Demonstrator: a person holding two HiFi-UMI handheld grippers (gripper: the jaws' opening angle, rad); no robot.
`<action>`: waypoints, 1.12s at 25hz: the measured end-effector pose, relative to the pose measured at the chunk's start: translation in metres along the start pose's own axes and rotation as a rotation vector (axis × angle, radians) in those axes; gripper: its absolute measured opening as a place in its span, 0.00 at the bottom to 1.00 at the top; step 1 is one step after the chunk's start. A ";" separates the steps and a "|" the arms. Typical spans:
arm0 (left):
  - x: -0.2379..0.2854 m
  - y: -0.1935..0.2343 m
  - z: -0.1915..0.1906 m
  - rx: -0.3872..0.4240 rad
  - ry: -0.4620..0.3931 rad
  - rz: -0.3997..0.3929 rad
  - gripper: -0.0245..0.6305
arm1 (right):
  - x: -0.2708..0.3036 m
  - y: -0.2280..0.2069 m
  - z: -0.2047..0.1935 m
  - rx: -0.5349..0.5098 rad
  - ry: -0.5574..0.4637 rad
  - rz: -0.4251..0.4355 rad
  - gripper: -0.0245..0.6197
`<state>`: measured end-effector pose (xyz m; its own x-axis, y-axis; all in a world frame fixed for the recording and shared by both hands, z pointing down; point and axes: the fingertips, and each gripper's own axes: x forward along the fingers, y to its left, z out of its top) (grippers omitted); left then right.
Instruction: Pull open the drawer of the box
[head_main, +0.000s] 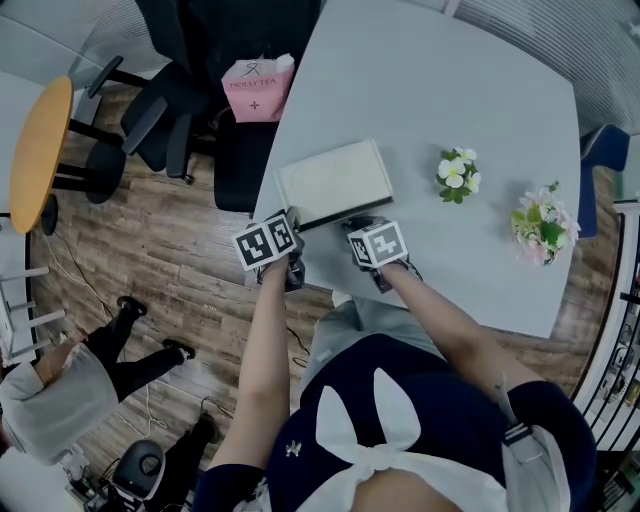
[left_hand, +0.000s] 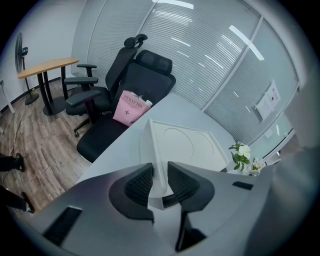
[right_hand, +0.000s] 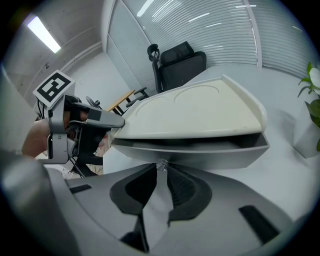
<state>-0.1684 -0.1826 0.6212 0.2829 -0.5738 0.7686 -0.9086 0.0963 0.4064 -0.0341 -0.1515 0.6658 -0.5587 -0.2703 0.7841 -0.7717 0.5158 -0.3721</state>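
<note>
A: Box (head_main: 335, 180): where?
B: On the desk (head_main: 450, 90), near edge, drawer (right_hand: 200, 152) facing the person. Left gripper (left_hand: 160, 175) clamped on the box's near-left corner, bracing.
A: Right gripper (right_hand: 161, 172)?
B: Square to the drawer front, apparently pinching the small clear knob (right_hand: 161, 165); only the tips reach it. Pull goes straight back

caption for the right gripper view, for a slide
Right gripper pinches the clear knob of the drawer, slightly out of the white box; left gripper clamps its corner.
</note>
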 end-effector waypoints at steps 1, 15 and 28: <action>0.000 0.000 0.000 -0.002 -0.001 0.000 0.20 | 0.000 0.000 -0.001 -0.001 0.001 0.000 0.15; 0.000 0.000 -0.001 -0.010 -0.007 -0.002 0.20 | -0.003 0.003 -0.009 -0.006 0.011 0.001 0.15; 0.001 0.001 -0.001 -0.012 0.000 -0.009 0.20 | -0.007 0.006 -0.016 -0.002 0.018 0.003 0.15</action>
<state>-0.1684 -0.1828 0.6226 0.2911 -0.5747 0.7649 -0.9021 0.1013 0.4194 -0.0296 -0.1336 0.6666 -0.5555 -0.2538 0.7918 -0.7692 0.5185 -0.3735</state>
